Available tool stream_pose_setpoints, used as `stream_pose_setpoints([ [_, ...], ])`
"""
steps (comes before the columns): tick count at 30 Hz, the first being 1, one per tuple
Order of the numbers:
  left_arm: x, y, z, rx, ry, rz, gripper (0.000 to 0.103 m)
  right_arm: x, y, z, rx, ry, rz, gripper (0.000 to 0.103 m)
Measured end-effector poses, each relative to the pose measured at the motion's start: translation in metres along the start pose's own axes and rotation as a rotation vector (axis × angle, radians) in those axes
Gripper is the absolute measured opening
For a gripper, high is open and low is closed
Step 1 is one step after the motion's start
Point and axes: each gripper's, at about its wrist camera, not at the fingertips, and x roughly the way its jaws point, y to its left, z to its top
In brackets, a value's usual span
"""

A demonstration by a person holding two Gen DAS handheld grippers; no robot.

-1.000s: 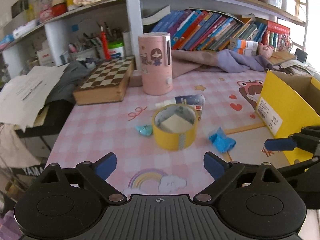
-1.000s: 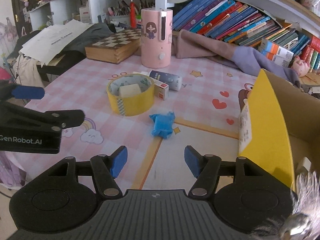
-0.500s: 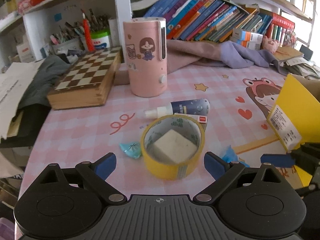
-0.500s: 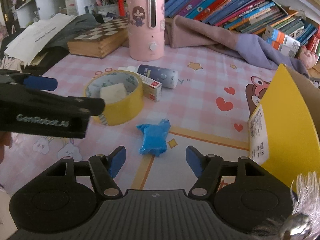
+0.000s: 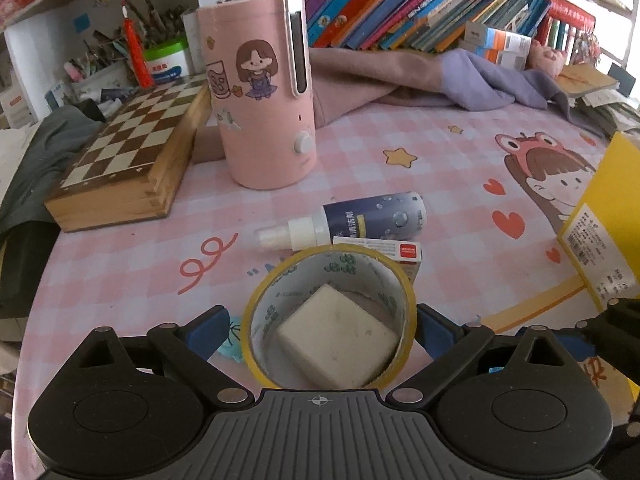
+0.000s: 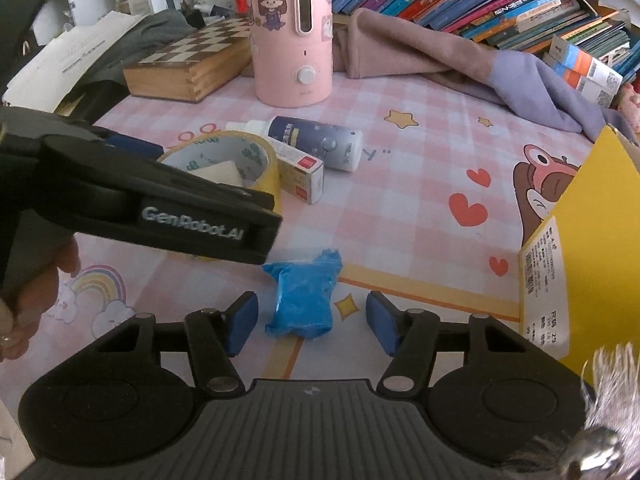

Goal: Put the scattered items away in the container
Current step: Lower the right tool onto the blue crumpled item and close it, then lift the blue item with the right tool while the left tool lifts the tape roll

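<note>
Both grippers were at the pick-up step: left gripper (image 5: 322,326) with jaws released around the tape (image 5: 328,312), right gripper (image 6: 308,322) with jaws just narrowing, not yet touching, around the blue wrapper (image 6: 302,300), so next each needed to clench.

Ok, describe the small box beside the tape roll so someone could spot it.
Find the tall pink canister. In front of it lies a navy spray bottle, and nearer still the little white carton, against the yellow tape roll. Only it has a red end.
</note>
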Motion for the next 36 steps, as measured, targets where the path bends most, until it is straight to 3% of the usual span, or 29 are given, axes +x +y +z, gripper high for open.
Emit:
stream_pose_setpoints([
  [5, 0.003, -0.004, -0.001, 0.021, 0.001, 0.008, 0.096, 0.002, 0.001, 0.000, -0.019, -0.006, 0.000, 0.055],
  [7, 0.003, -0.005, -0.001, 0.025, 0.005, -0.008, 0.088, 0.002, 0.002, 0.000, -0.033, -0.010, 0.004, 0.052],
  [12, -0.003, -0.005, -0.002, 0.005, 0.015, -0.025, 0.087, -0.002, 0.005, 0.000, -0.062, -0.012, 0.028, 0.027],
  [27, -0.077, 0.005, -0.006, -0.087, -0.120, -0.049, 0.087, -0.041, 0.000, -0.004, -0.032, -0.102, 0.003, 0.027],
  [36, -0.118, 0.000, -0.022, -0.043, -0.170, -0.015, 0.087, -0.074, 0.002, -0.014, -0.007, -0.142, -0.002, 0.027],
])
